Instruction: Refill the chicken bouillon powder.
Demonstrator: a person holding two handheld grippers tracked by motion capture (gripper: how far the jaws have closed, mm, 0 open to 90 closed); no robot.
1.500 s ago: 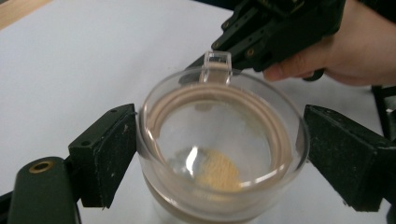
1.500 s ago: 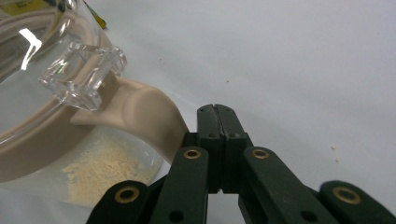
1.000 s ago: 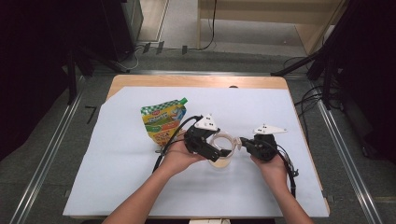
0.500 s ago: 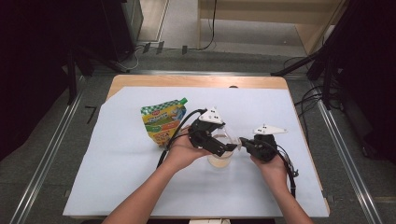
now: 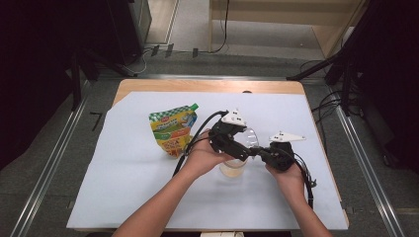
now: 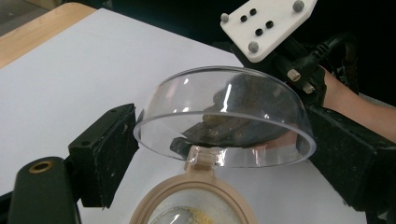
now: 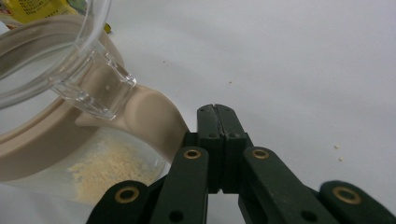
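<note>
A white sheet (image 5: 123, 163) covers a wooden table (image 5: 163, 85) that stands on grey floor, with dark stands to either side. Near the sheet's middle stands a clear container (image 5: 232, 168) with a beige rim and some yellowish powder in its bottom. Its clear domed lid (image 6: 224, 116) is raised and tilted above the rim, joined to it at a hinge tab. The left gripper (image 5: 242, 148) has its jaws spread wide, one on each side of the dome and pressing on it. The right gripper (image 7: 217, 116) has its jaws pressed fully together with nothing between them, the tips just beside the beige tab of the rim. Both forearms reach in from the near edge, hands meeting over the container. A green and yellow spouted pouch (image 5: 173, 129) lies flat to the left, apart from the hands.
</note>
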